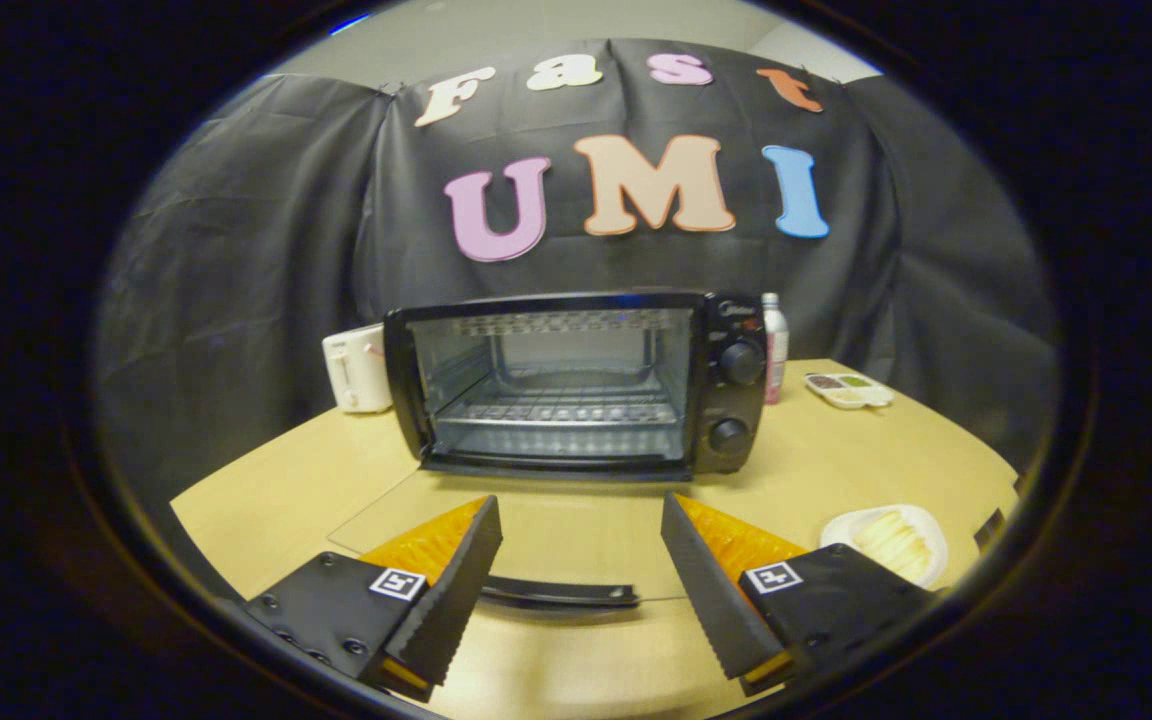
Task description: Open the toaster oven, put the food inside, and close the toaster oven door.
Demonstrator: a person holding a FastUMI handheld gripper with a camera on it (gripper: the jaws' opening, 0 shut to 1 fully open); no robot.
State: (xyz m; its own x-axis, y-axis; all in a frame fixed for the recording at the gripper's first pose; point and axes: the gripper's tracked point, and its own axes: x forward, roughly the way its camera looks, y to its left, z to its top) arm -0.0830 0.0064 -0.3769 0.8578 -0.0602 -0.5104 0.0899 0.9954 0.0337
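Table (266, 500): pale, smooth wood across the lower half of the frame.
Toaster oven (576, 385): centre frame, boxy black metal; glass door (536, 545) lay folded flat, wire rack bare.
Gripper (581, 585): bottom centre, jaws spread, holding nothing, door handle (561, 593) between the ridged fingers.
Food (891, 540): pale strips on a white plate, lower right.
Next step, likely: swing right, pinch low and level.

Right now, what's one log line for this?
step: door down, oven open | claw: open, empty, above door handle | oven: empty rack | food plate: beside claw, untouched | next: likely fetch food
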